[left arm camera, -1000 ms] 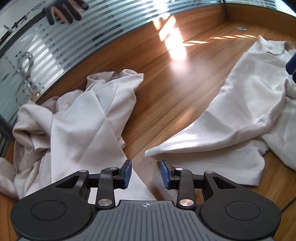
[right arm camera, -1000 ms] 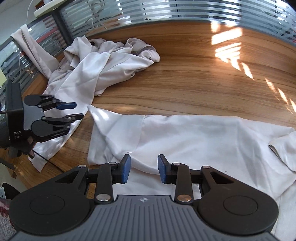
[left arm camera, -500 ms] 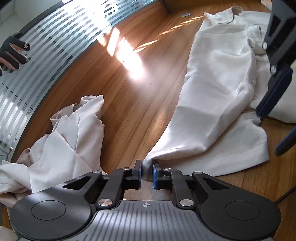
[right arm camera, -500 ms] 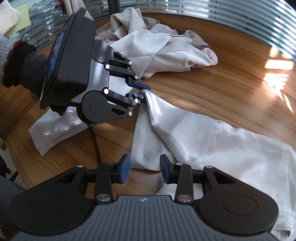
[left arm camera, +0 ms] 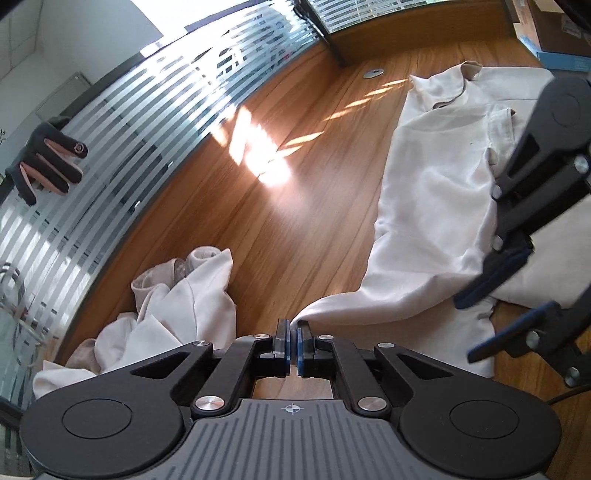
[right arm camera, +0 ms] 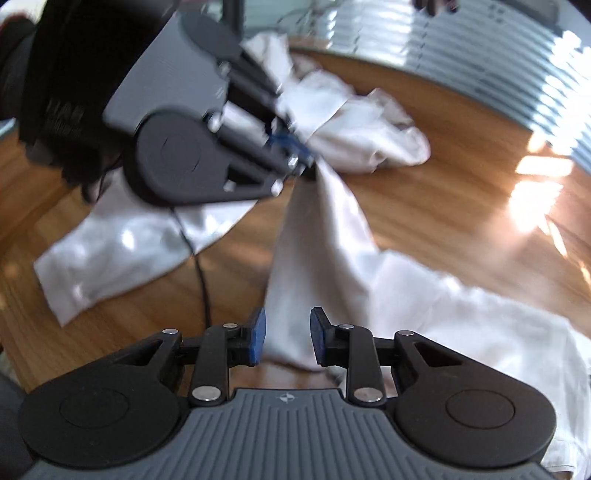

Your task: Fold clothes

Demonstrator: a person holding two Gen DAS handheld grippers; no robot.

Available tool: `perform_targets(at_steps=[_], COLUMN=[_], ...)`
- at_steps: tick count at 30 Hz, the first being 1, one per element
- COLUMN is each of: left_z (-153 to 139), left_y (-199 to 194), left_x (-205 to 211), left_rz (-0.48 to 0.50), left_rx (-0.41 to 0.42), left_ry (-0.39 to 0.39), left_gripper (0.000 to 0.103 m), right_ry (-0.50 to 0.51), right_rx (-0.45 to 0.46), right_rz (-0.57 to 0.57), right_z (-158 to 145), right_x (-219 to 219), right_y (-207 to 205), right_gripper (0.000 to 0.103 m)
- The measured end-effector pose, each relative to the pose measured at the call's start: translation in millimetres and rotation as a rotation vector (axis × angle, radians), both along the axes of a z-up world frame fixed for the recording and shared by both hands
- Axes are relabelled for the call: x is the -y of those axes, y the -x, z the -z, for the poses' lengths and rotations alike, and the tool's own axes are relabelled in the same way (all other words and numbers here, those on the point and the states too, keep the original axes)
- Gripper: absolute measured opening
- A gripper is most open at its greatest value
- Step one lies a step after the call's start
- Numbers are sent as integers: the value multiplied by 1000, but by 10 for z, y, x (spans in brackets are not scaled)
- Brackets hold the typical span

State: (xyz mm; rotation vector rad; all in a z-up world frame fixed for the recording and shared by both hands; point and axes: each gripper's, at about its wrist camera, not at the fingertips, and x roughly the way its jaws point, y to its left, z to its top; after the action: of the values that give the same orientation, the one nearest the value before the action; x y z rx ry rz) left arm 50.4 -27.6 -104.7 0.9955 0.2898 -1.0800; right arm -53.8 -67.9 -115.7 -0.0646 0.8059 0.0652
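A white garment (left arm camera: pixel 424 221) lies spread on the wooden table (left arm camera: pixel 288 229). My left gripper (left arm camera: pixel 293 343) is shut on its pointed corner. In the right wrist view that corner hangs raised from the left gripper (right arm camera: pixel 299 162), and the cloth (right arm camera: pixel 461 321) slopes down from it. My right gripper (right arm camera: pixel 286 341) is at the garment's near hem. Its jaws are closing with a fold of cloth between the blue pads, a small gap still showing. The left wrist view has the right gripper (left arm camera: pixel 464 330) at the right, one finger above the hem and one below.
A second crumpled white garment (left arm camera: pixel 184 310) (right arm camera: pixel 351 122) lies heaped to the left, near a striped glass partition (left arm camera: pixel 122 140). A dark glove (left arm camera: pixel 44 162) sits behind the glass. A box (left arm camera: pixel 546 33) stands at the far right. A black cable (right arm camera: pixel 201 273) trails from the left gripper.
My left gripper shut on the garment's corner and lifted it. My right gripper swung over to the hem close beside the left one, and its jaws have narrowed around the cloth.
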Motion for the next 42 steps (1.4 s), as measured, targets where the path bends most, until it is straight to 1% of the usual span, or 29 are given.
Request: perform_targets(at_steps=[2, 3, 4, 7, 8, 10, 12, 14, 16, 19, 23, 24, 25, 26, 28, 29, 30, 32, 34, 35, 38, 42], left_z=[-48, -62, -76, -117, -134, -175, -226, -272, -325, -413, -440, -435, -431, -424, -456, -473, -490, -575, -666, -690, -708, -585], left_y=[47, 57, 65, 80, 67, 29, -18, -90, -178, -324, -496, -533, -569, -603, -613, -617, -620, -611, -609, -602, -579, -521], left_x=[18, 26, 34, 45, 52, 70, 88, 124, 149, 169, 208, 215, 223, 236, 263, 277, 290, 279, 234, 214, 153, 102], left_rz=[27, 36, 44, 57, 51, 33, 5, -44, -111, -228, -375, -405, -435, -462, -466, -467, -468, -431, -396, -389, -396, -439], left_rx=[11, 13, 15, 14, 2, -33, -83, -166, -283, -492, -733, -791, -849, -891, -906, -911, -917, -926, -929, -921, -898, -873], left_ry=[-16, -26, -37, -66, -74, -86, -91, -107, -104, -63, 18, 43, 69, 91, 135, 156, 177, 214, 262, 276, 298, 274], left_gripper=[6, 6, 6, 6, 6, 6, 6, 6, 6, 6, 6, 6, 6, 6, 6, 8, 9, 11, 24, 26, 26, 26], right_ry=[-3, -5, -8, -7, -2, 7, 8, 15, 28, 41, 49, 53, 55, 52, 27, 9, -19, -80, -139, -174, -280, -405], right_rx=[48, 69, 85, 95, 95, 95, 99, 107, 115, 125, 140, 145, 147, 148, 152, 153, 151, 149, 153, 151, 131, 91], right_rz=[40, 57, 70, 63, 56, 43, 23, 12, 19, 40, 71, 82, 98, 117, 159, 179, 198, 233, 255, 265, 303, 377], right_z=[-121, -172, -212, -215, -201, -172, -137, -97, -53, 3, 44, 44, 38, 28, 1, -15, -36, -84, -139, -159, -161, -61], right_x=[64, 95, 120, 129, 120, 97, 41, -22, -90, -168, -208, -199, -177, -145, -30, 41, 128, 321, 519, 633, 1048, 1601], right_y=[-15, -30, -49, -174, -215, -293, -357, -410, -442, -468, -479, -481, -488, -489, -467, -453, -430, -350, -248, -211, -165, -85], right_gripper=[38, 48, 56, 58, 60, 65, 65, 65, 65, 66, 64, 61, 52, 47, 13, 5, 3, 3, 3, 3, 2, 2])
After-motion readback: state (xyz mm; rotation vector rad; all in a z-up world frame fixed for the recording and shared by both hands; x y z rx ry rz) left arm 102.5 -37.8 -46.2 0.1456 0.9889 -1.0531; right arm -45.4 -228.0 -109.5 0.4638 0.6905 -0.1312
